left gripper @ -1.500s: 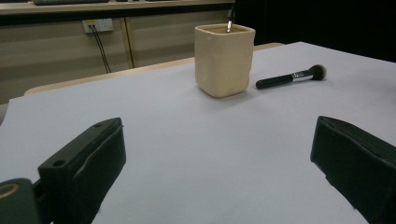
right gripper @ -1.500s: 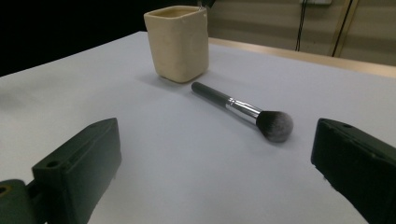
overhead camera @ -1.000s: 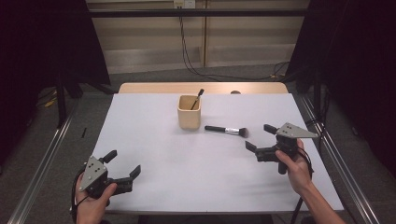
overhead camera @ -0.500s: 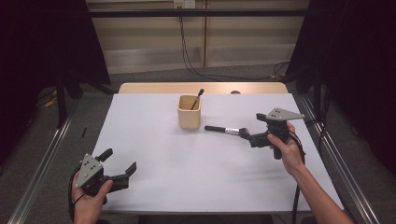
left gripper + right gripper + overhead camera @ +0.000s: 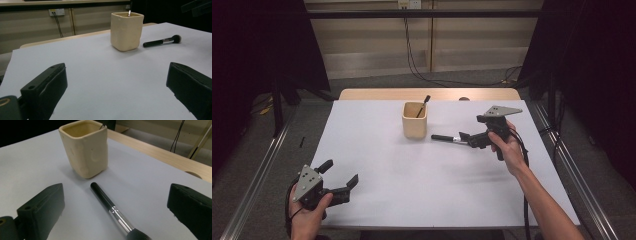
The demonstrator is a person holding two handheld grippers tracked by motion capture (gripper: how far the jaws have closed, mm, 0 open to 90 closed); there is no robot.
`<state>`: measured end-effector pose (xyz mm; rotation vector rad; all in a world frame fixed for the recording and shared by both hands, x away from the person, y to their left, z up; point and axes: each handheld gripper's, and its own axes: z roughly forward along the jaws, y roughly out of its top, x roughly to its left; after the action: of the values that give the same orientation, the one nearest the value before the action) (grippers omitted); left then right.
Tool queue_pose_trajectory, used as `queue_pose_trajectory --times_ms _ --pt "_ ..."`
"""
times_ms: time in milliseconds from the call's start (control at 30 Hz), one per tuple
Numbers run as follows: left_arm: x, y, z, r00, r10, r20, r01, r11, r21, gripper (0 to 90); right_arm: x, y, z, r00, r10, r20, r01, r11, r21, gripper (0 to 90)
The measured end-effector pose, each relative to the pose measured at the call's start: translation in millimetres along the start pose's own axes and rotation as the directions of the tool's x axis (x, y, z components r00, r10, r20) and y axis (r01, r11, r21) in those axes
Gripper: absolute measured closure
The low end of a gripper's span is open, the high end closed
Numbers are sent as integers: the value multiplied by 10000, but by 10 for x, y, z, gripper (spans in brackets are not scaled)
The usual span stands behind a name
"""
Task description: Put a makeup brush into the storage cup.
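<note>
A cream square cup [image 5: 414, 121] stands at the table's far middle with a thin black-handled tool [image 5: 424, 103] leaning inside it. A makeup brush [image 5: 448, 138] with a black handle and silver ferrule lies on the white table just right of the cup. My right gripper [image 5: 470, 139] is open and low over the brush's head end. In the right gripper view the brush [image 5: 111, 208] lies between the two wide-apart jaws, untouched, with the cup [image 5: 86, 151] beyond. My left gripper [image 5: 340, 173] is open near the front left edge, empty, looking toward the cup [image 5: 127, 31] and the brush [image 5: 162, 40].
The white table cover [image 5: 412, 200] spans a wooden table whose far edge [image 5: 377, 94] shows bare. Metal rails [image 5: 259, 175] run along both sides on the floor. Cables [image 5: 412, 55] hang down the back wall.
My right gripper has moved left and forward from the table's right side and now straddles the brush's head end. My left gripper has shifted slightly near the front edge.
</note>
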<state>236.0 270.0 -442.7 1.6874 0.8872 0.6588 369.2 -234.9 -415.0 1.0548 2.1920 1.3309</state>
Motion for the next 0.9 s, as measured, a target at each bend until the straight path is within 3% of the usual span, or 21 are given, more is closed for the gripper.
queue_pose_trajectory --times_ms 300,400,600,800,900 --pt "11 -1 -5 10000 33 -44 -33 10000 7 33 -18 66 168 9988 -481 -18 481 9938 1004 28" --pt "15 -8 0 10000 56 22 -56 9999 106 33 -39 79 211 9981 -583 -220 609 9879 1426 30" --pt "32 -10 -6 10000 -6 -14 6 10000 77 33 -38 112 281 9938 -960 -565 1066 9667 2327 69" --pt "27 -11 -1 10000 64 49 -64 9999 95 33 -31 172 360 9877 -1015 -1188 1360 9326 3343 36" --pt "38 -13 1 10000 30 26 -30 9999 113 33 -37 197 387 9867 -1116 -1180 1484 9146 3760 42"
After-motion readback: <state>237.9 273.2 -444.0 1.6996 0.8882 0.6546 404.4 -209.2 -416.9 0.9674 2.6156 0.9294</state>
